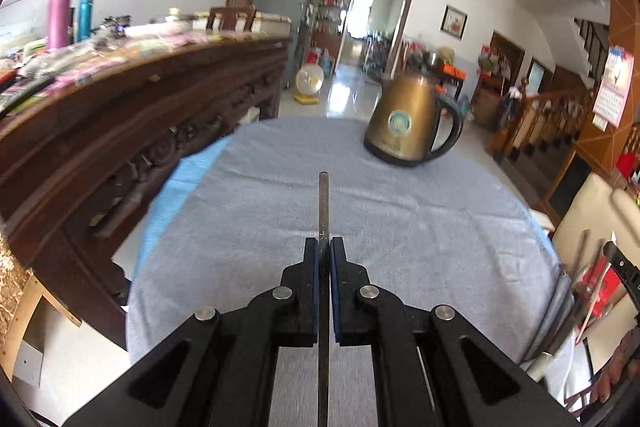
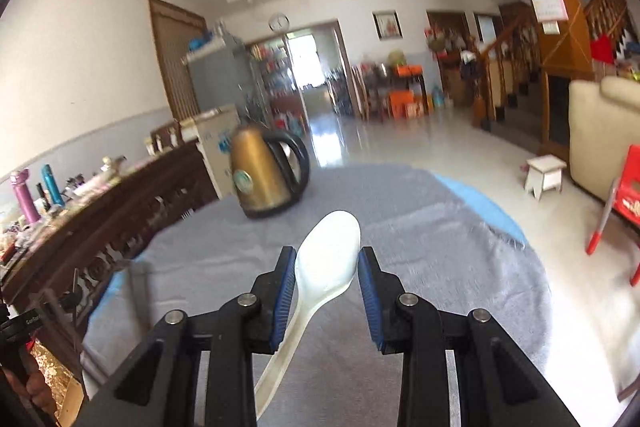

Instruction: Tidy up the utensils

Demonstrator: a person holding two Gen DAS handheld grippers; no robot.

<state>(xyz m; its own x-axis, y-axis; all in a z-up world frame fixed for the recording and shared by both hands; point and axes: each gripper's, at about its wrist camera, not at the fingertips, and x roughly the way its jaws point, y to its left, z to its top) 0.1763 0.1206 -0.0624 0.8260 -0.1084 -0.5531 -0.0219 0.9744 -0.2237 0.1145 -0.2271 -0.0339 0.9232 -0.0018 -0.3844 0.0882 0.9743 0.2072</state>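
Observation:
In the left wrist view my left gripper [image 1: 324, 247] is shut on a thin grey metal utensil [image 1: 323, 205], seen edge-on; it sticks out forward over the blue-grey towel [image 1: 420, 227], and which kind of utensil it is cannot be told. In the right wrist view my right gripper [image 2: 327, 259] holds a white plastic spoon [image 2: 326, 259] by its bowl, between the blue pads; the handle runs down and back under the gripper. The spoon is above the towel [image 2: 440, 267].
A bronze electric kettle [image 1: 408, 123] with a black handle stands at the far side of the towel-covered table; it also shows in the right wrist view [image 2: 264, 173]. A dark carved wooden cabinet [image 1: 120, 131] with cluttered top runs along the left. A red chair [image 2: 624, 203] stands right.

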